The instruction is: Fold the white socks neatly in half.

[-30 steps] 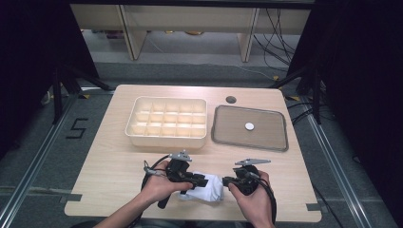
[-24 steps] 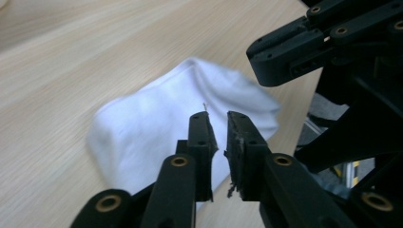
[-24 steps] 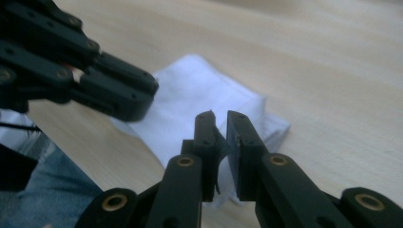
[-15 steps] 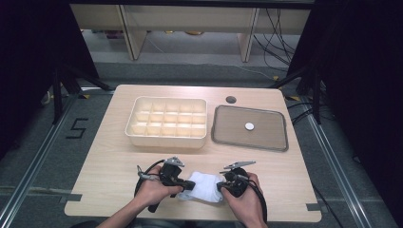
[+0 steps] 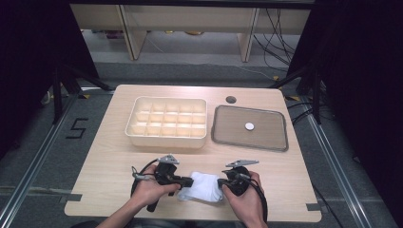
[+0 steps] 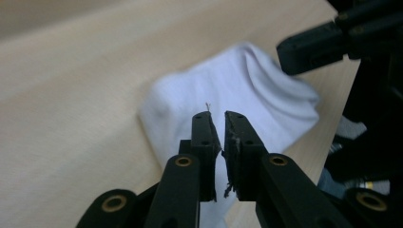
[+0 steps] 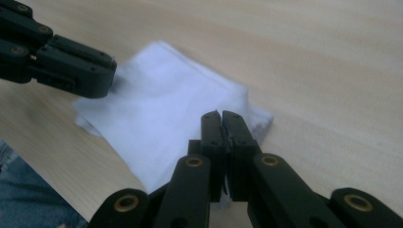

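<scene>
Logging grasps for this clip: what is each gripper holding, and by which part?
Both hold the white cloth by opposite edges. The right gripper is shut on its near edge; the left gripper pinches the other edge, its jaws having just eased open slightly.

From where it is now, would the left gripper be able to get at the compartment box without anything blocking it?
Probably yes. The left gripper sits at the white cloth near the table's front edge, and bare tabletop lies between it and the compartment box. It would likely have to leave the cloth first.
</scene>
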### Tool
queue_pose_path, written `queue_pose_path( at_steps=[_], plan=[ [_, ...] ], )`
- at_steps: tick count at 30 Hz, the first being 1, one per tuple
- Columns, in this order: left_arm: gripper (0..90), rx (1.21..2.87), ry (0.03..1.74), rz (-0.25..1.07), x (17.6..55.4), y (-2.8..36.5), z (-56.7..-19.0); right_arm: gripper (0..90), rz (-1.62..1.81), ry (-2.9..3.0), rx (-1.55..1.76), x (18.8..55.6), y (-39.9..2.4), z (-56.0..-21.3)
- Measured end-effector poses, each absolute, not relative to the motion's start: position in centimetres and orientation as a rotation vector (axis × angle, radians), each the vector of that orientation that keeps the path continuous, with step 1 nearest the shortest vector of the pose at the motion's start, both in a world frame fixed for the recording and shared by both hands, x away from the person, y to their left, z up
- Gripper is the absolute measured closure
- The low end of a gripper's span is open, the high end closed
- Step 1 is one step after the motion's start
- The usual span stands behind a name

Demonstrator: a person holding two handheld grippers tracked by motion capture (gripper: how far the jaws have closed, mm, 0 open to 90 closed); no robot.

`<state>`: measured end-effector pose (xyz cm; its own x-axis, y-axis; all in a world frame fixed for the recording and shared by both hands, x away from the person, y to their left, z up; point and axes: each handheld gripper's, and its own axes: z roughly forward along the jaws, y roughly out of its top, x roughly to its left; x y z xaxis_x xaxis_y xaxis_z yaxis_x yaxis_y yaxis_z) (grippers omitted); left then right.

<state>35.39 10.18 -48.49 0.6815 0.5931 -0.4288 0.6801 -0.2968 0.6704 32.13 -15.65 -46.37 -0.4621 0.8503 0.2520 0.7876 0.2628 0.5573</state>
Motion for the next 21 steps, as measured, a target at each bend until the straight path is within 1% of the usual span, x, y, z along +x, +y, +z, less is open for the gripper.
queue_pose_path(
  at_steps=[2,4,8,9,10,15,18,19,21],
  plan=[
    [79.5,1.977,1.001,-0.127,35.9,10.4,-48.4,90.0,0.997,2.443,1.579,32.1,-15.1,-46.0],
    [79.8,1.987,1.002,-0.110,36.1,10.1,-48.6,90.0,0.983,2.482,1.573,32.4,-14.5,-46.3],
    [84.6,2.032,0.965,-0.145,36.1,9.1,-49.3,90.0,0.926,2.550,1.588,32.5,-13.3,-47.5],
    [85.4,2.039,0.984,-0.126,36.1,8.9,-49.5,90.0,0.930,2.548,1.594,32.5,-13.2,-47.7],
    [86.2,2.045,0.985,-0.135,36.3,8.9,-49.7,90.0,0.955,2.557,1.574,32.6,-13.1,-47.8],
    [87.0,2.070,1.015,-0.138,36.7,8.8,-50.6,90.0,0.928,2.570,1.584,32.6,-12.6,-48.1],
    [85.0,2.065,1.016,-0.139,36.6,8.8,-50.7,90.0,0.906,2.568,1.610,32.7,-12.3,-48.2],
    [82.9,2.064,1.000,-0.154,36.7,8.9,-50.6,90.0,0.901,2.572,1.602,32.8,-12.3,-48.2],
    [76.0,2.041,0.990,-0.118,36.6,9.1,-50.2,90.0,0.912,2.567,1.581,32.8,-12.3,-48.2]
  ],
)
